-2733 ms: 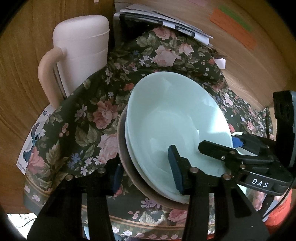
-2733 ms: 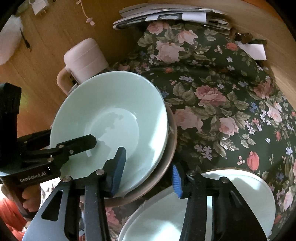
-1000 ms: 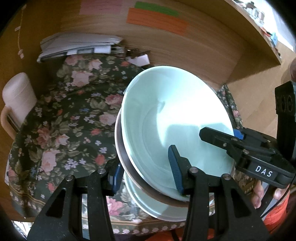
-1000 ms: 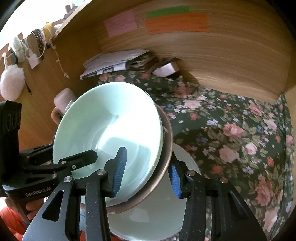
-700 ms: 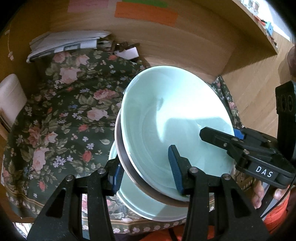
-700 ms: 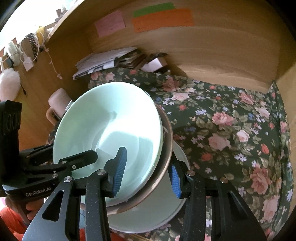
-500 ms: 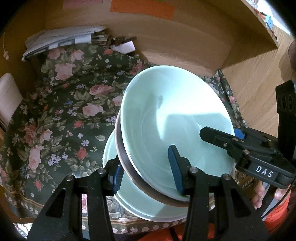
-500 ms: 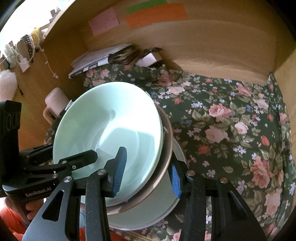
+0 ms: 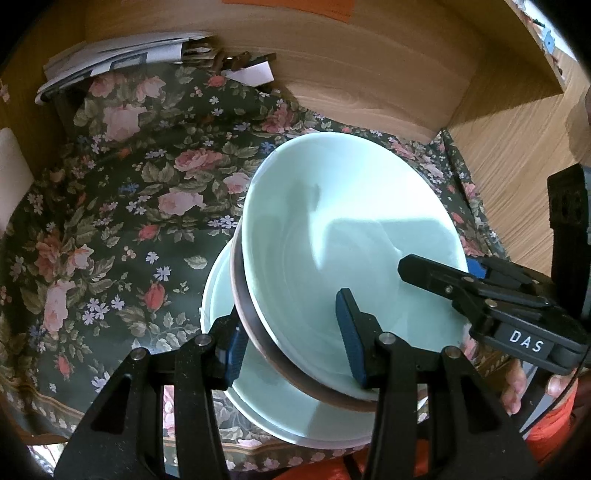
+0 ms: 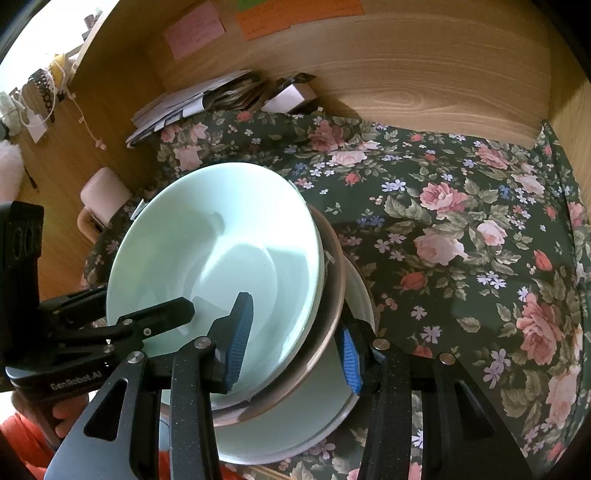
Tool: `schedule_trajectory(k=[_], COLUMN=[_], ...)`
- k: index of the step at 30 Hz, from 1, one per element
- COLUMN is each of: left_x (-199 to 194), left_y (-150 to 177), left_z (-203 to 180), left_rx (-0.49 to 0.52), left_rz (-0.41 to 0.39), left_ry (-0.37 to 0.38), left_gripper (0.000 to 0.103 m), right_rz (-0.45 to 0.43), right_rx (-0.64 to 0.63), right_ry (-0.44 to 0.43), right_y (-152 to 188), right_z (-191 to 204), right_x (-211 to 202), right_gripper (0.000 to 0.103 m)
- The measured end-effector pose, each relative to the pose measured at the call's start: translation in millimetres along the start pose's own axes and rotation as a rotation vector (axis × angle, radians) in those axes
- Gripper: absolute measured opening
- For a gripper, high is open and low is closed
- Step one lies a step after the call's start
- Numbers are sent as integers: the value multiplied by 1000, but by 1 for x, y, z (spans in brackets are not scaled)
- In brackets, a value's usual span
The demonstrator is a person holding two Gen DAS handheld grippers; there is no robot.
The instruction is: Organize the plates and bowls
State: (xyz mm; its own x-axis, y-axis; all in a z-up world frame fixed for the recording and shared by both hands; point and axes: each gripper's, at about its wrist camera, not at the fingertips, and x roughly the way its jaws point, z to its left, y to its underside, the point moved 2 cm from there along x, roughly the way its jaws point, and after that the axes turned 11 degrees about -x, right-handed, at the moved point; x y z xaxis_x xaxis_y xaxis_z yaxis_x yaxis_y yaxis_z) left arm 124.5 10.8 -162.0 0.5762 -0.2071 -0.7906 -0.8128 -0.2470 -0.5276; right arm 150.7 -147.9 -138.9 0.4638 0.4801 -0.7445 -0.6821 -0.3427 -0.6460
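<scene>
A stack of bowls, a pale green bowl [image 9: 351,236] nested in a brown-rimmed bowl [image 9: 240,291], hangs tilted just above a pale green plate [image 9: 221,295] on the floral cloth. My left gripper [image 9: 291,339] is shut on the stack's left rim, one pad inside, one outside. In the right wrist view the green bowl [image 10: 221,251] and brown bowl [image 10: 332,291] sit over the plate [image 10: 295,417], with my right gripper [image 10: 295,343] shut on the right rim. Each gripper shows in the other's view: right gripper [image 9: 454,269], left gripper [image 10: 136,306]. Whether the stack touches the plate I cannot tell.
The floral cloth [image 10: 461,240] covers a wooden nook. A pile of papers [image 9: 122,55] lies at the back left, and a pale mug [image 10: 103,195] stands at the left. Coloured notes [image 10: 295,14] hang on the back wall. A hand [image 9: 517,387] grips the right tool.
Both grippers carried the stack from beside the mug to over the plate. In the last second it sank toward the plate. Both grips stayed the same.
</scene>
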Motion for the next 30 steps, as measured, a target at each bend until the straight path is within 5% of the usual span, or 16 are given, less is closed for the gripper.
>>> schedule_trajectory(k=[9,16,24,30], left_x=[-24,-79,-140,-165], left_y=[-4,-12,3,17], left_z=[3,-14,-42,-47], left_rx=[-4,34,129,134], left_rz=[-110,-303,-554,-653], left_ry=[-26,-4,-5,22], left_gripper=[49,59,73,88], right_rz=[-82,-228,-467,-556], right_rx=[-14,-58,-147,-165], right_ry=[74,104,209,242], right_y=[-2,-13,-11,-4], right_z=[-5,11,48,60], right_x=[-24,-72,-137,-158], right_gripper=[45,47,81,92])
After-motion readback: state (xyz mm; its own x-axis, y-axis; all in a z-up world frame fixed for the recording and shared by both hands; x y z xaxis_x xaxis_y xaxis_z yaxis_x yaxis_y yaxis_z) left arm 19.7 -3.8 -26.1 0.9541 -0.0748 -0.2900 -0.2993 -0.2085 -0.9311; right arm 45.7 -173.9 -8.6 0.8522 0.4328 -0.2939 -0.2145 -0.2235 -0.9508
